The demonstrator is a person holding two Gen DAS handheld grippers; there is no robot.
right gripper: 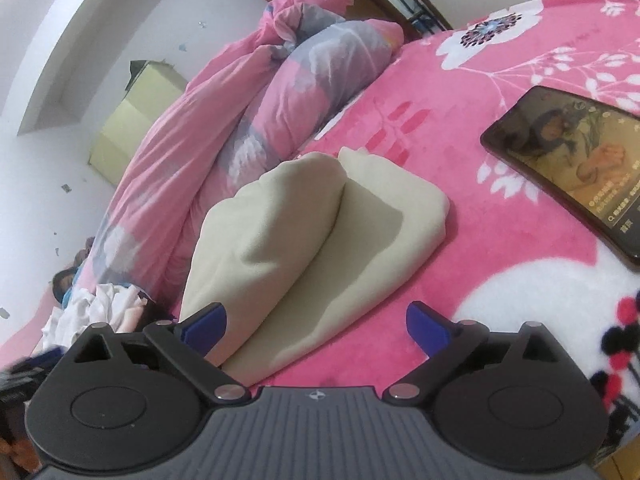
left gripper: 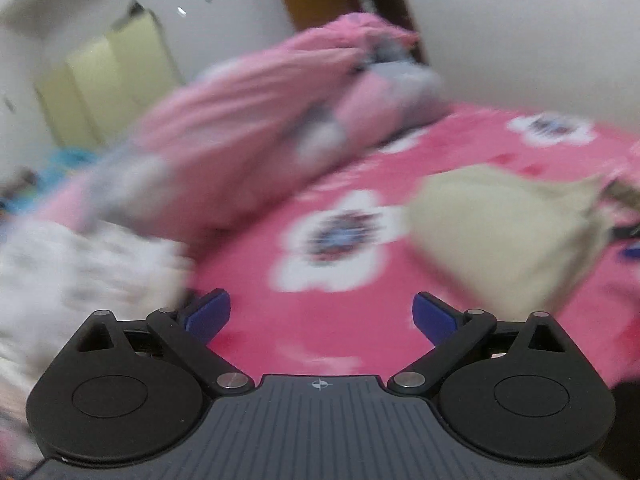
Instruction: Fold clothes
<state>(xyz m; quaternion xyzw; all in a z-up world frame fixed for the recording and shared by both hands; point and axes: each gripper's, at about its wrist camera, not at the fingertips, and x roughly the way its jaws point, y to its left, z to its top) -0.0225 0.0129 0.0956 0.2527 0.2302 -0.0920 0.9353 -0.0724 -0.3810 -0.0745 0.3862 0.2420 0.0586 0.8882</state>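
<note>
cloth: folded cream garment [right gripper: 304,240] on bed [right gripper: 460,184], long axis running away up-left | nearer: right gripper [right gripper: 316,322], just before it | left gripper [left gripper: 321,314] off left, garment [left gripper: 508,232] up-right | jaws: both wide apart, holding nothing

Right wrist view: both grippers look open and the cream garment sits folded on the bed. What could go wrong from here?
1. The cream garment has an upper flap bulging loosely; left alone, it may spring open.
2. The phone lies on the pink blanket close beside the fold; a sweep by the right gripper could knock it.
3. The left gripper view is blurred, near the white clothes pile; it could snag something there.
</note>
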